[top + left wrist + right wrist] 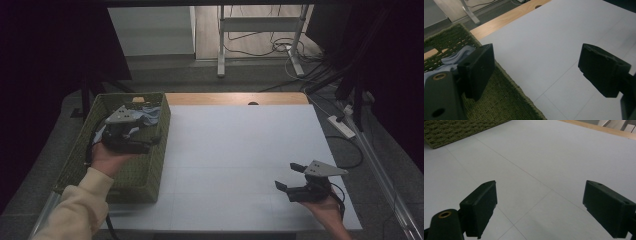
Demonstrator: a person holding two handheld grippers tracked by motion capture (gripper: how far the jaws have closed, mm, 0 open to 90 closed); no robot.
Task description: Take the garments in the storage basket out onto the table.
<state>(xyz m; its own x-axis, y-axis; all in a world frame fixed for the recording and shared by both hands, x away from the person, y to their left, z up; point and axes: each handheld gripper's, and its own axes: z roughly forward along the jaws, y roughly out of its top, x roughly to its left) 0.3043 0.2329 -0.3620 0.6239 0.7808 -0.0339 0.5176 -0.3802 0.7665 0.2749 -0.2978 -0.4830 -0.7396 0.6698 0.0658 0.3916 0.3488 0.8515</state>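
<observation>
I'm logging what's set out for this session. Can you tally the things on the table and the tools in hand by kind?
Green woven basket: 1
Pale blue-white cloth bundle in the basket: 1, pieces inside cannot be told apart
Hand-held black two-jaw grippers: 2, left gripper over the basket, right gripper over the white table, both with jaws apart
Total: 4

The left gripper hangs at the far left, jaws spread wide, held in the left hand with a cream sleeve behind it. The right gripper sits low at the near right, jaws wide apart, held in the right hand.
</observation>
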